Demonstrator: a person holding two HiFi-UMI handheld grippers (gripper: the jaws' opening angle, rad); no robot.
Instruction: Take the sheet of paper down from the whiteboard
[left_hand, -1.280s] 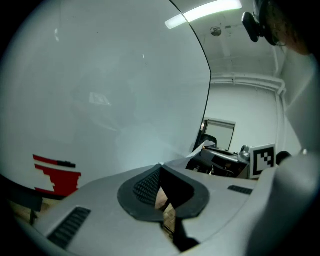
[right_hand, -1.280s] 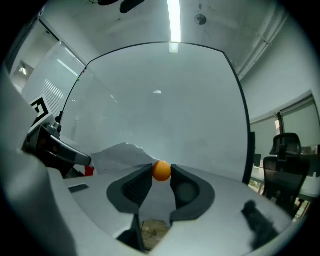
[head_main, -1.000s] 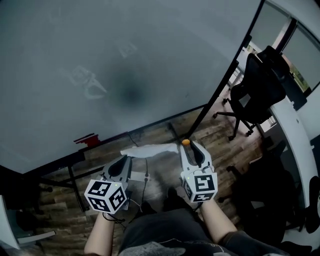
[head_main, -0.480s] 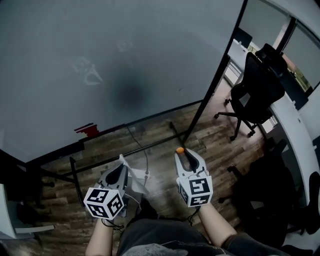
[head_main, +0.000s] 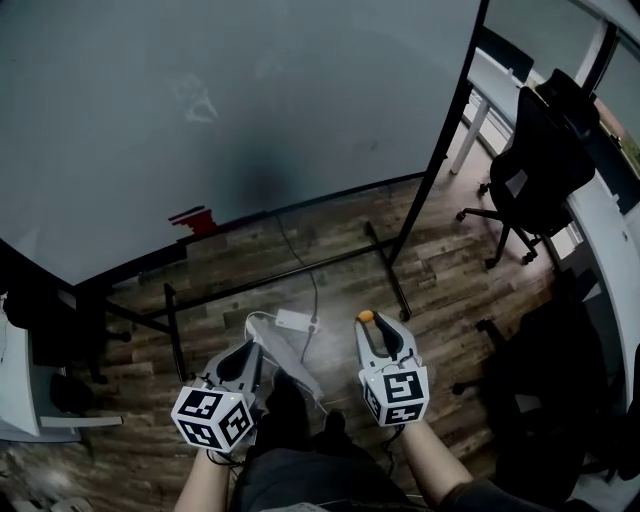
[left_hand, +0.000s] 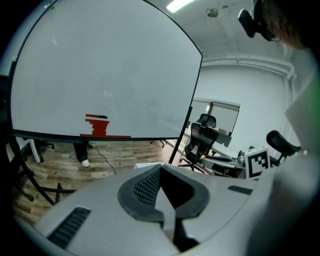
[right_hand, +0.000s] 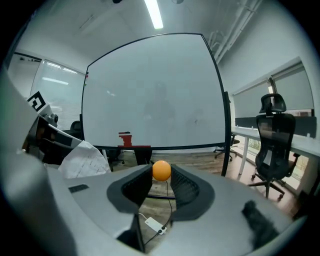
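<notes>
Light, limp, easily torn — best held by an edge — the paper hangs lower centre, off the whiteboard, in the closed jaws of the left gripper; the right gripper pinches an orange ball.

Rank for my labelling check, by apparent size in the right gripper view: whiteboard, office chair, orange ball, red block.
1. whiteboard
2. office chair
3. orange ball and red block look alike; the ball is nearer, so unranked.

Ceiling strip light brightens fisheye-warped gripper views; head view is dim
</notes>
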